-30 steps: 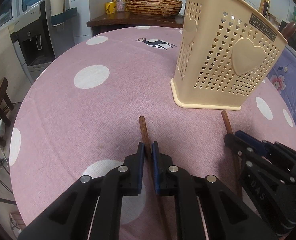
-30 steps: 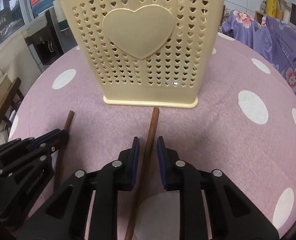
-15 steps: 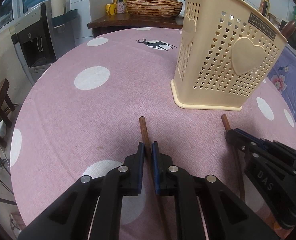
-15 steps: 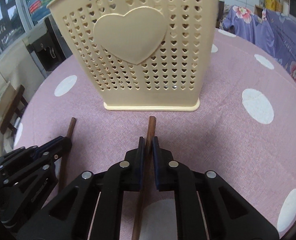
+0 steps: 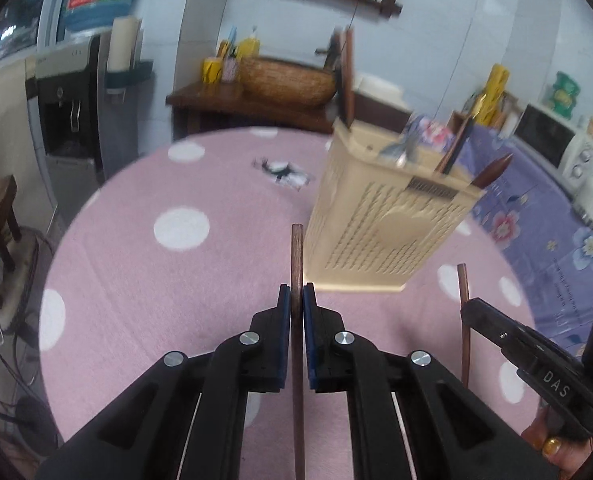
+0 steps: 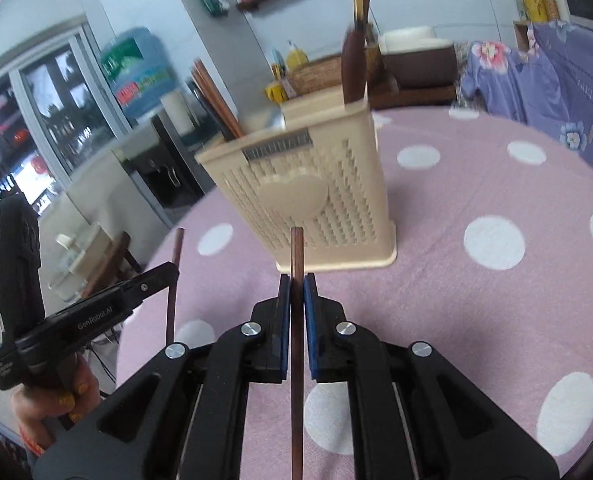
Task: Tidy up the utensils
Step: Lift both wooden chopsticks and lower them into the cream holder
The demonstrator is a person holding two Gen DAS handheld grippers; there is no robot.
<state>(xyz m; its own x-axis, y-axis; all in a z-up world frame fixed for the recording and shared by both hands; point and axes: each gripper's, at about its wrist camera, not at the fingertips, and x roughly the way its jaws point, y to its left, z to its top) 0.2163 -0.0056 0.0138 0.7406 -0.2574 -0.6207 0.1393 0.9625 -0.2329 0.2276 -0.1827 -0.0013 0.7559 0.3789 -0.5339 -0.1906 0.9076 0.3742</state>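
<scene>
Left gripper (image 5: 296, 300) clamped on one chopstick (image 5: 297, 256), right gripper (image 6: 296, 292) on another chopstick (image 6: 296, 256), tips forward toward the utensil holder (image 6: 320, 200) ahead, presumably for dropping in.

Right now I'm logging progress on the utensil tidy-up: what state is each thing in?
Left gripper: jaws shut on left chopstick.
Right gripper: jaws shut on right chopstick.
Left chopstick: held, off the table.
Right chopstick: held, off the table.
Utensil holder: upright, already holding utensils.
</scene>
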